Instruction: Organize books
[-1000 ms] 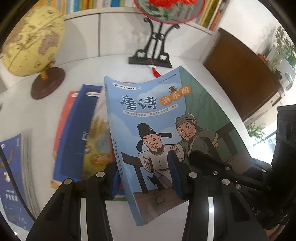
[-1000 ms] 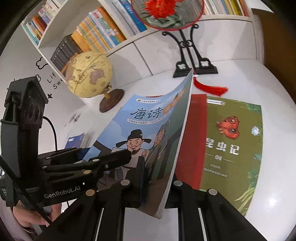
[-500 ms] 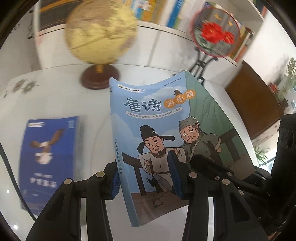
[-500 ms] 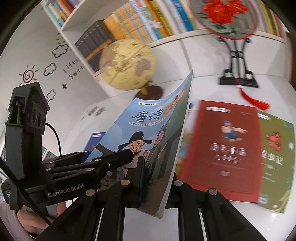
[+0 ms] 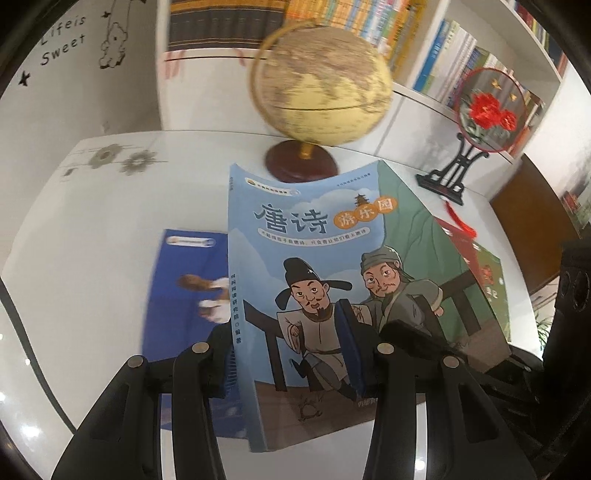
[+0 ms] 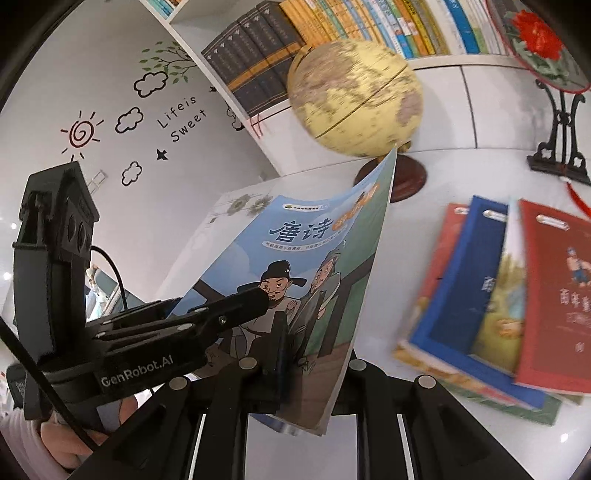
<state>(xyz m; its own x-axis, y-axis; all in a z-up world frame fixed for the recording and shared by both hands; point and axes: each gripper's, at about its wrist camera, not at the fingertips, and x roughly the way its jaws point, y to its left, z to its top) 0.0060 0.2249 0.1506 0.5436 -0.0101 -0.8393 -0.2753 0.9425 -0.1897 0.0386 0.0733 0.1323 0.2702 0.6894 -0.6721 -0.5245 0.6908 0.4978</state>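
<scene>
A light blue picture book (image 5: 314,258) with two cartoon men on its cover hangs tilted above the white table (image 5: 92,240), slightly bowed. My left gripper (image 5: 288,358) is shut on its lower spine side, one blue pad on the cover and the other behind the spine edge. The right gripper (image 6: 317,354) is shut on the same book's (image 6: 295,258) open page edge near the bottom corner. A dark blue book (image 5: 184,295) with a bird on it lies flat on the table, just below and left of the held book.
A pile of several overlapping books (image 6: 472,295), a red one (image 6: 554,288) on top, lies to the right. A yellow globe (image 5: 321,81) on a brown base stands behind the held book. A round fan ornament (image 5: 487,107) on a black stand and filled bookshelves (image 6: 332,33) are at the back.
Both grippers have carried the light blue book leftward across the table, away from the pile, to above the dark blue bird book. The globe has come to the middle of both views.
</scene>
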